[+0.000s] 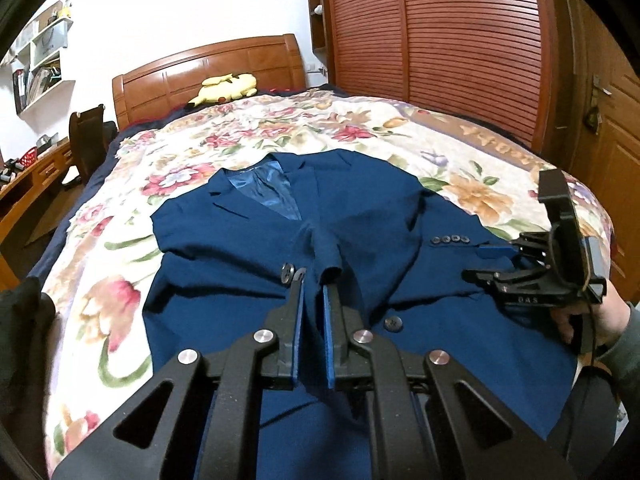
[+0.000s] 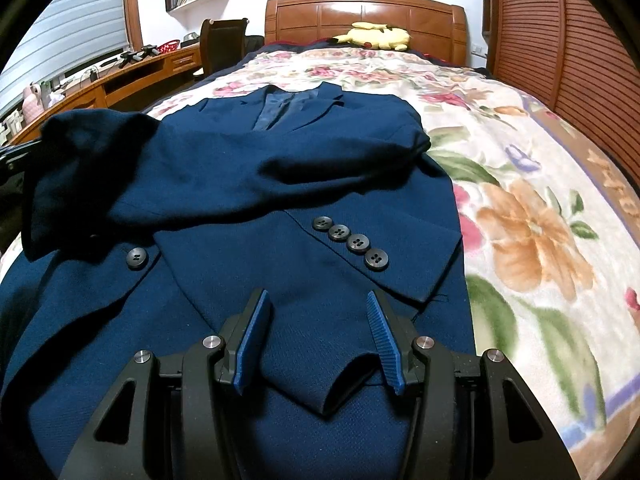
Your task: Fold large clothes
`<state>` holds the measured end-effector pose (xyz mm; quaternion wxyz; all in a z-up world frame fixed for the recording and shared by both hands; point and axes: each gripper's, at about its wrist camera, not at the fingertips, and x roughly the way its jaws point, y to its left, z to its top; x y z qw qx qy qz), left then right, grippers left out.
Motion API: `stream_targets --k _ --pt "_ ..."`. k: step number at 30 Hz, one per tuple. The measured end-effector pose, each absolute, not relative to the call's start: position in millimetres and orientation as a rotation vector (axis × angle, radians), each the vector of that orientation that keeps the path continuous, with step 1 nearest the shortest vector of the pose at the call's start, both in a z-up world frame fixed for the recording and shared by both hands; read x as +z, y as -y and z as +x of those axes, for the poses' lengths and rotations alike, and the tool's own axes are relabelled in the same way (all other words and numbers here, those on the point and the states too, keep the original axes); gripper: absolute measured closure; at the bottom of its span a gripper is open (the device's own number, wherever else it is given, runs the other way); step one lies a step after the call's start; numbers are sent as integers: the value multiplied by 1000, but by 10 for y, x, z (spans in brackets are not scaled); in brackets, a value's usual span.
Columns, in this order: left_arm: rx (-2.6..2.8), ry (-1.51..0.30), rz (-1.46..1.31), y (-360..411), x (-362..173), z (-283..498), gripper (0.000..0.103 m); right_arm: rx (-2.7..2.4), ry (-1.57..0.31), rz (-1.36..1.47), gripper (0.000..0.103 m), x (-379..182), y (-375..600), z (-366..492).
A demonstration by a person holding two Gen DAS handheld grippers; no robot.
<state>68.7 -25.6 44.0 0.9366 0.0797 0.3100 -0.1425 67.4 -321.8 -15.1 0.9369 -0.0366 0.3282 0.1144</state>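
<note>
A navy suit jacket (image 1: 248,240) lies face up on the bed, collar toward the headboard. My left gripper (image 1: 316,286) is shut on the cuff of its left sleeve (image 1: 326,256), which is lifted off the jacket front; in the right wrist view this sleeve (image 2: 84,160) bulges up at the left. The other sleeve (image 2: 360,216), with several cuff buttons, lies folded across the front. My right gripper (image 2: 316,308) stands open low over the jacket (image 2: 208,304), with a fold of cloth (image 2: 328,384) lying between the bases of its fingers. A hand holds this right gripper (image 1: 496,251) at the right.
A floral blanket (image 1: 360,128) covers the bed (image 2: 532,216). A yellow plush toy (image 1: 226,86) sits by the wooden headboard (image 1: 208,68). A slatted wardrobe (image 1: 460,40) stands right of the bed; a desk (image 2: 132,76) and chair (image 2: 222,44) stand left.
</note>
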Motion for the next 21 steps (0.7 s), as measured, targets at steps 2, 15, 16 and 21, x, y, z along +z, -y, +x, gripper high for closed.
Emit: stream_targets --k 2,15,16,21 --pt "-303 -634 153 226 436 634 93 234 -671 -74 51 -151 3219 673" --pt "-385 -684 112 258 93 162 94 243 -673 -45 51 -101 3282 641" --pt "-392 -687 109 271 79 131 94 223 -665 -39 51 -69 3311 608" --pt "-432 -690 118 392 49 -33 95 210 -603 -24 51 140 3417 343"
